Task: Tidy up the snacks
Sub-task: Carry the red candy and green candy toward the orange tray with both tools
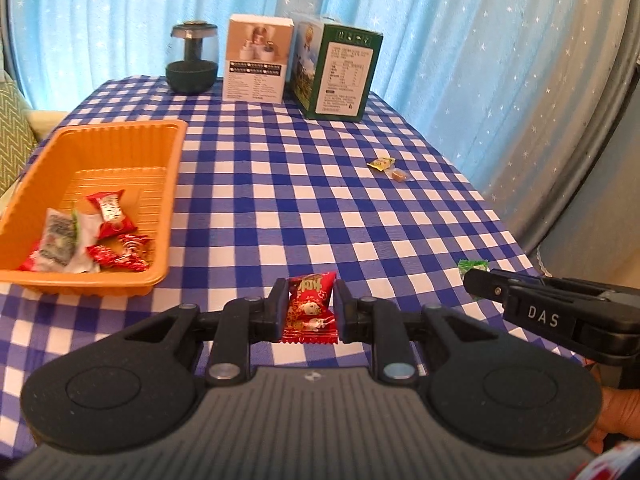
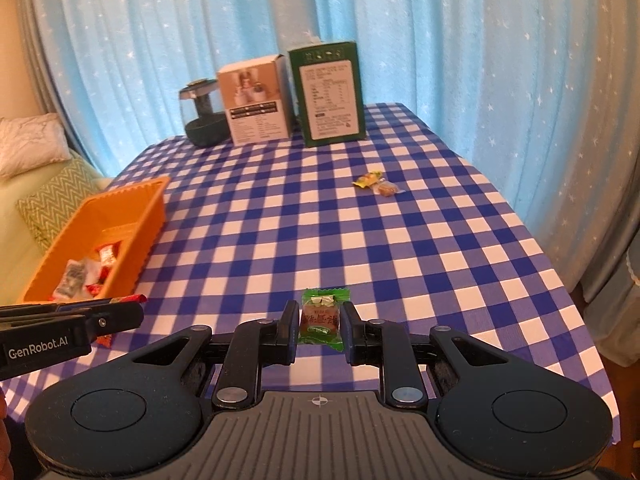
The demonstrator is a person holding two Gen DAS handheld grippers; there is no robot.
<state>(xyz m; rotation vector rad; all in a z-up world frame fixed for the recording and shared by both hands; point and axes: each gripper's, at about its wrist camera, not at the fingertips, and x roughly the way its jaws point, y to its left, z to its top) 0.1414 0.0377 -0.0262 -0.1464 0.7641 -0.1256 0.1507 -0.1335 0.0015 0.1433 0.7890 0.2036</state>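
Note:
My left gripper (image 1: 307, 294) is shut on a red snack packet (image 1: 309, 307) just above the checked tablecloth, right of the orange tray (image 1: 176, 168). The tray holds several red and white wrapped snacks (image 1: 100, 232). My right gripper (image 2: 320, 318) is shut on a green snack packet (image 2: 321, 318) near the table's front. Each gripper shows from the side in the other view: the right one (image 1: 480, 282) and the left one (image 2: 132, 314). A yellow candy (image 1: 381, 163) and a brown candy (image 1: 397, 176) lie on the cloth at mid right.
At the back stand a dark glass jar (image 1: 192, 58), a white box (image 1: 258, 58) and a green box (image 1: 338, 66). Blue starred curtains hang behind. The table's right edge (image 1: 516, 240) drops off. A cushioned seat (image 2: 44, 200) is to the left.

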